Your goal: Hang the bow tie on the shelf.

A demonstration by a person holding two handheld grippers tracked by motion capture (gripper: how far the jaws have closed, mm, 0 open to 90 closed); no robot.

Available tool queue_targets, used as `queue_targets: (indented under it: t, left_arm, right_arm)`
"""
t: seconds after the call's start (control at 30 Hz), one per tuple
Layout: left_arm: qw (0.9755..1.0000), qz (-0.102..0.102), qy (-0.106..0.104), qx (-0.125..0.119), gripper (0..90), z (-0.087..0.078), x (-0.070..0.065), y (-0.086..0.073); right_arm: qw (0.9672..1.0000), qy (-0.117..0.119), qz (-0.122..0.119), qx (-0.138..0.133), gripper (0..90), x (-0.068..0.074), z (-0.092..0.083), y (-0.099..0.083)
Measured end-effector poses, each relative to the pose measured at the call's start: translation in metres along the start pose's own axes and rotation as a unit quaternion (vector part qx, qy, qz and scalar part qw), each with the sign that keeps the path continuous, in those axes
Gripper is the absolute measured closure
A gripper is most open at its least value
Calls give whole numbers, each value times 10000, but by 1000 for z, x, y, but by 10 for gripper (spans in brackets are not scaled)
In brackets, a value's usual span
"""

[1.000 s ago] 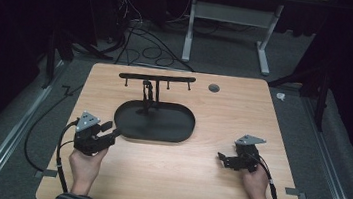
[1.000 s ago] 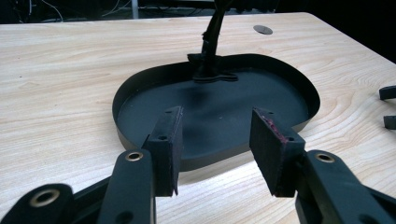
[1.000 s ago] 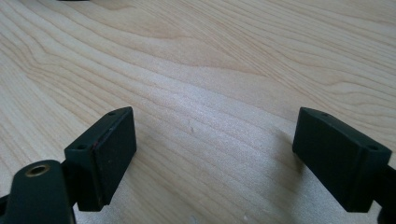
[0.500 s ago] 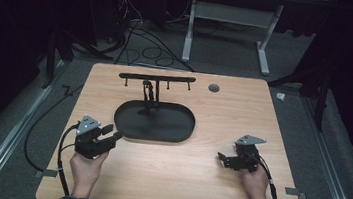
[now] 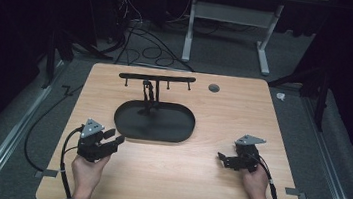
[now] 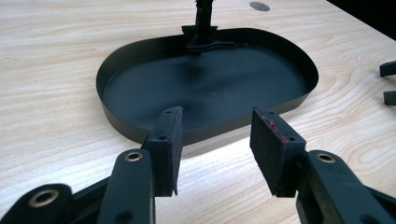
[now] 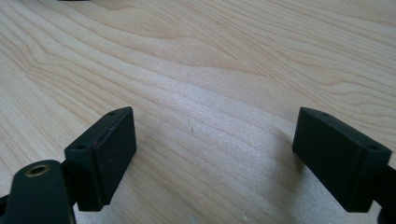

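Desk (image 5: 215,184) of pale wood carries a black oval tray (image 5: 131,124) near its middle, and everything else sits in relation to that tray. From the high view, a thin black post (image 5: 148,94) rises from the tray's far end and bears a long horizontal bar (image 5: 157,78) with small pegs hanging below it; a small grey disc (image 5: 213,87) is set into the wood beyond the tray's far right corner. The left gripper (image 5: 114,138) lies just off the tray's near left end, held by the left hand (image 5: 87,171), with a cable (image 5: 64,154) looping back from it. The right gripper (image 5: 222,158) sits well apart from the tray's near right end, in the right hand (image 5: 257,181).

The left gripper view gives what the high view cannot: the tray's low upright wall (image 6: 210,133) and its bare, dull floor, with the foot of the post (image 6: 204,39) at the far side. The left gripper's fingers (image 6: 168,149) stand spread, empty, and the tray's near rim lies just beyond their tips, not touching. At that view's right edge the tips of the other gripper (image 6: 387,84) show.

The right gripper view shows wood grain close up, the fingers (image 7: 105,156) spread wide with nothing between them.
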State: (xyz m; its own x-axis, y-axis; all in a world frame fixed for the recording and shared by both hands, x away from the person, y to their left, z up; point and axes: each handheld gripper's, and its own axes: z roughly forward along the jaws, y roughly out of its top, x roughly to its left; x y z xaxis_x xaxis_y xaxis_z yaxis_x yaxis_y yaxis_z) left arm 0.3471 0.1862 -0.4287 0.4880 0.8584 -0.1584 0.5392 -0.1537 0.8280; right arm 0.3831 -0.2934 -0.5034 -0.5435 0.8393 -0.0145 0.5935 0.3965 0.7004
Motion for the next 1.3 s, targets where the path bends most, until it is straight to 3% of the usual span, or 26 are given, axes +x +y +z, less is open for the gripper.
queue_targets:
  t: [0.47,0.73,0.93,1.3]
  left_arm:
    - [9999,-24,-48,117,539,9,-3,-6]
    - [9996,-98,-106,243,538,18,-5,-12]
    - [9990,-41,-136,422,537,30,-9,-17]
    - [9985,-126,-155,512,535,39,-11,-23]
  right_arm:
    - [10000,5,0,8,143,0,0,0]
    - [10000,0,0,0,143,0,0,0]
    - [10000,0,0,0,143,0,0,0]
    - [10000,-1,-3,1,143,0,0,0]
